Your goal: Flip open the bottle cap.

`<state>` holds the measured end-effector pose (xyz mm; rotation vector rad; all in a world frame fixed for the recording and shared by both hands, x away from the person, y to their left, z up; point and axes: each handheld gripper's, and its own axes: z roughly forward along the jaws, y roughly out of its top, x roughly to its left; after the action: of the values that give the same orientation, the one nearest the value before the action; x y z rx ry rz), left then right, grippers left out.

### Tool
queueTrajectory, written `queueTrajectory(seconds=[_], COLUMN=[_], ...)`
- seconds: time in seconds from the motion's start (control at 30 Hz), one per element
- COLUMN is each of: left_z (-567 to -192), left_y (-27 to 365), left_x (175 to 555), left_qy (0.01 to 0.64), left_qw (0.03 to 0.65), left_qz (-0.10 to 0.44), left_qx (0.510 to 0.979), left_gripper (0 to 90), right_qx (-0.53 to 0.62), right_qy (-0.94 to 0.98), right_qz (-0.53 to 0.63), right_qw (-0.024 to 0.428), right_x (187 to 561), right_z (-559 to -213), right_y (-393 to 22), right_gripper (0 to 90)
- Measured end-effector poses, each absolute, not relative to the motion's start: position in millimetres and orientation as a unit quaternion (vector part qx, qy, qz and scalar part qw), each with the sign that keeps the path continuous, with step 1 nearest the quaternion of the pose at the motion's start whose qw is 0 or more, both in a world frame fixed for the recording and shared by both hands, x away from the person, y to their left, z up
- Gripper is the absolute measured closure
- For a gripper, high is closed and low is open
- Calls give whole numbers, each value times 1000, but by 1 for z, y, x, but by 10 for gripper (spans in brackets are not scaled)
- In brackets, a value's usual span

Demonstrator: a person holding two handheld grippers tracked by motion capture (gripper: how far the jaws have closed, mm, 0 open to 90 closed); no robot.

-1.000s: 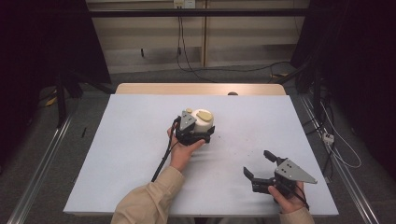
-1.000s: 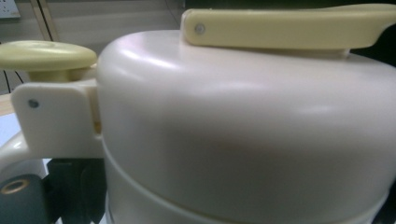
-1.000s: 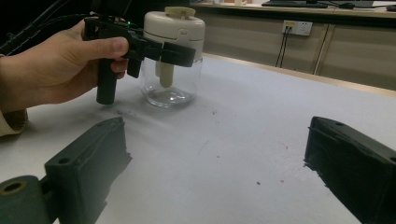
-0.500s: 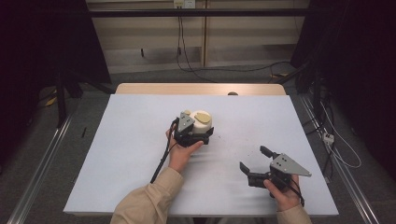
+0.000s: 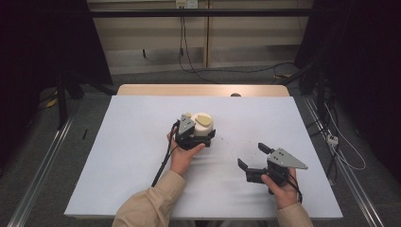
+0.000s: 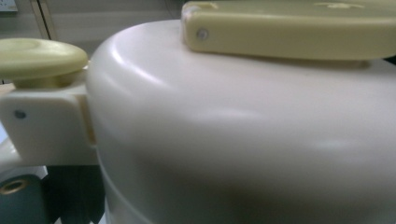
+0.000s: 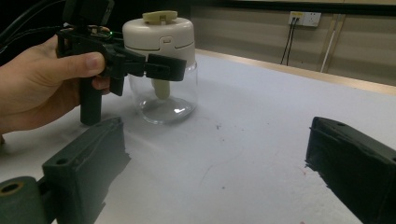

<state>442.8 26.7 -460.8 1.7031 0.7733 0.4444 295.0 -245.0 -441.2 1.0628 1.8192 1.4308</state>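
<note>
Jar with a cream lid (image 5: 202, 126) stands upright near the middle of a white-topped desk (image 5: 132, 156), slightly toward the far edge. In the right gripper view it has a clear glass body (image 7: 164, 100) under a rounded cream cap (image 7: 160, 33), with a pale yellow knob on top and a cream stem hanging inside the glass. The left gripper view, pressed very close, shows the cream cap (image 6: 233, 140), a pale yellow flat piece (image 6: 289, 28) lying on top of it and a round yellow button (image 6: 39, 56) on a hinge block at one side.

A person's two forearms in tan sleeves reach in from the near edge. The left hand (image 5: 182, 158) holds the left gripper (image 5: 191, 135) against the jar; in the right gripper view its black jaws reach around the jar just below the cap, but whether they grip it cannot be told.

The right hand (image 5: 283, 188) holds the right gripper (image 5: 250, 156) close to the near right corner of the desk, well apart from the jar. Its jaws are spread wide, with bare desk between them.

A black cable (image 5: 163, 158) trails from the left gripper toward the near edge.
</note>
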Motion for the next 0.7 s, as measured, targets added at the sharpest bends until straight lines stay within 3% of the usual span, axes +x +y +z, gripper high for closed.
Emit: queueTrajectory(seconds=[0.7], left_z=[-461], left_y=[26], left_x=[442], left_qy=[327], left_qw=[567], left_qz=[196], left_qx=[730], left_gripper=[54], right_qx=[397], right_qy=[685], right_qz=[551], right_qw=[266], right_x=[326], right_z=[-430], right_y=[-223], right_gripper=[88])
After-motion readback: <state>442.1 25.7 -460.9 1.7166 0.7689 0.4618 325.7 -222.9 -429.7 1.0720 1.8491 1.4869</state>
